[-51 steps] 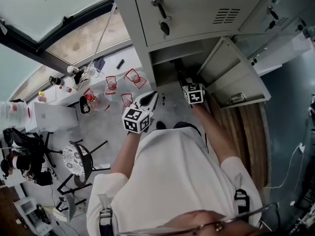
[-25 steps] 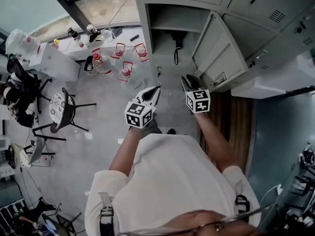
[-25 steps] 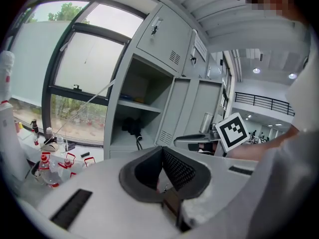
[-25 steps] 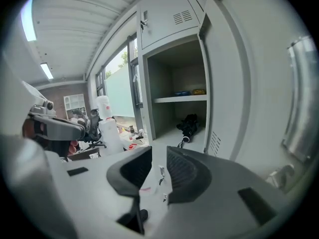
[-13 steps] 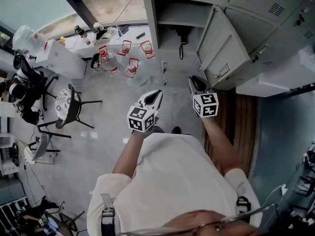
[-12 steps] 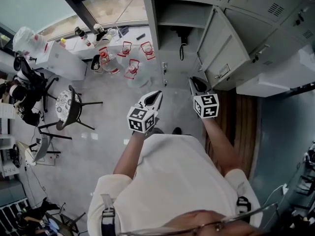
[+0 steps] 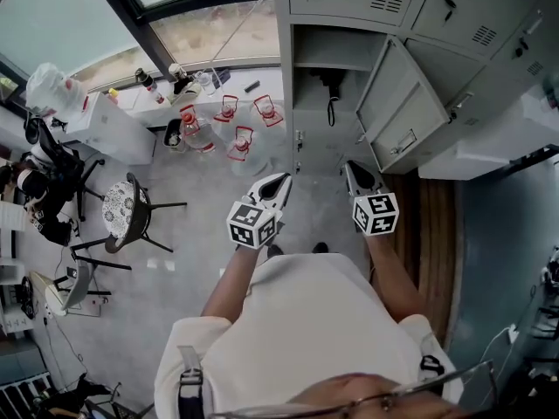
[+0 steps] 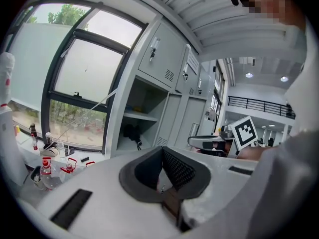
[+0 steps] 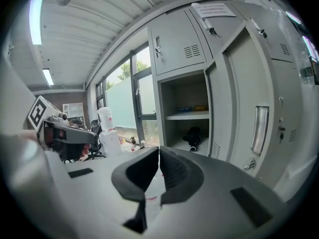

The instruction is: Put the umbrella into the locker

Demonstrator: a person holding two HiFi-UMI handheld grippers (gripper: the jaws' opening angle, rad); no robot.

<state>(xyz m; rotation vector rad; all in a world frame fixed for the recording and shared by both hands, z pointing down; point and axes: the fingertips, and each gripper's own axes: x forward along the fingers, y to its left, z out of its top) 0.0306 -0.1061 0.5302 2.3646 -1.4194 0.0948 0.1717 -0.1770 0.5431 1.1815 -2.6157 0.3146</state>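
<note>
Pulled back from the locker (image 7: 285, 68) since two seconds earlier, the left gripper (image 7: 283, 179) and right gripper (image 7: 349, 167) each had their jaws together, gripping nothing. The black umbrella (image 7: 331, 86) lay on the floor of the open compartment under the shelf. Its long axis ran front to back, with the strap end toward the opening beside the door (image 7: 397, 103).

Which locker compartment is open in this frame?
The leftmost column's lower locker, nearest the window: its door stands swung out to the right, showing a shelf and the black umbrella inside. Every other door in view is shut.
</note>
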